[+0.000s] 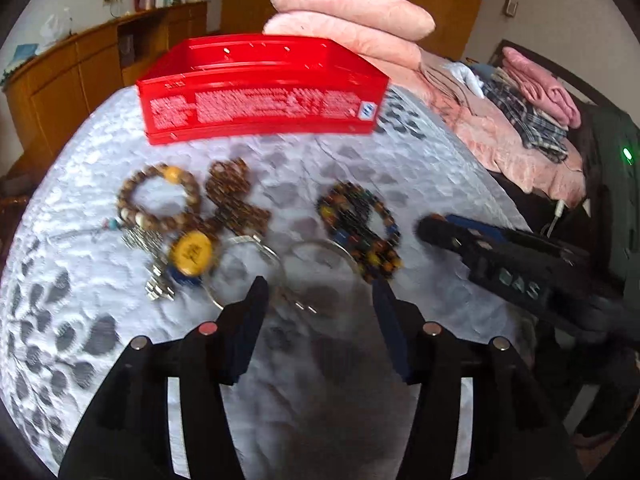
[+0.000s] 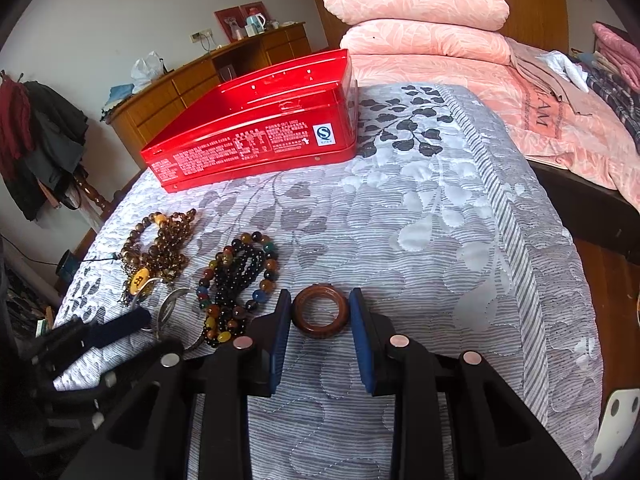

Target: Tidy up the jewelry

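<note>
On the grey leaf-patterned bedspread (image 2: 440, 216), the brown bead bracelets (image 2: 160, 248) lie nearest the bed's left edge, the multicoloured bead strands (image 2: 236, 280) just right of them. The left hand-held gripper (image 1: 320, 292) hovers with jaws apart over thin silver rings (image 1: 256, 252). The right hand-held gripper (image 2: 320, 312) — jaws apart — brackets the wooden bangle (image 2: 320, 312), close on both sides. The red tin (image 2: 256, 128) sits behind; open quilt runs right to the striped border
</note>
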The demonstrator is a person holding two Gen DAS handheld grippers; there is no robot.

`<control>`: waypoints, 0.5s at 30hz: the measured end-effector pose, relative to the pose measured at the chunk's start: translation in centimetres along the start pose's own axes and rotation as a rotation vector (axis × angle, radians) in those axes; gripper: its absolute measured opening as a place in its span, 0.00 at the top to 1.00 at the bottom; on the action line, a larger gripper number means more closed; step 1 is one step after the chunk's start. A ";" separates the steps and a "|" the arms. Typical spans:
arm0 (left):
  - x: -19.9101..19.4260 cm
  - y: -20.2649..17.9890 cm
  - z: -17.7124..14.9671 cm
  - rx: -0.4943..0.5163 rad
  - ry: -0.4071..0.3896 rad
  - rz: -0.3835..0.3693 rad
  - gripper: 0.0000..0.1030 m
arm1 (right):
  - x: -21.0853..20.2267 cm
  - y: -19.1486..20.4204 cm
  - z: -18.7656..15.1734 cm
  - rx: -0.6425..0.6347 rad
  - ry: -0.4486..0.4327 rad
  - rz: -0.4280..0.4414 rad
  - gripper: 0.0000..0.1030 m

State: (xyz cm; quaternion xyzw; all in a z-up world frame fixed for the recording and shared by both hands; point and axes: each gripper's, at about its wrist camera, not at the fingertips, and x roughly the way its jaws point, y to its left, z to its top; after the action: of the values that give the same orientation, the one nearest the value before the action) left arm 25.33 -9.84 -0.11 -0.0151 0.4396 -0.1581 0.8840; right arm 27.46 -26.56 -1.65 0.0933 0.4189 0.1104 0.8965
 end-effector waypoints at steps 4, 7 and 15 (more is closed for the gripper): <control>-0.3 0.1 -1.1 -0.035 0.040 -0.044 0.55 | 0.1 0.0 0.0 -0.003 0.002 0.000 0.72; 0.2 0.2 -1.3 -0.024 0.032 -0.044 0.56 | 0.1 -0.1 0.0 0.000 0.002 0.002 0.72; 1.4 2.0 0.7 -0.056 0.007 -0.045 0.62 | 0.1 0.0 0.0 -0.006 0.003 -0.006 0.72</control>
State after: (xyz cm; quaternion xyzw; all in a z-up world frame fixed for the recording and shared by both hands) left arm 27.22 -8.41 -1.15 -0.0490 0.4466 -0.1657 0.8779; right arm 27.55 -26.50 -1.72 0.0894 0.4202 0.1090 0.8964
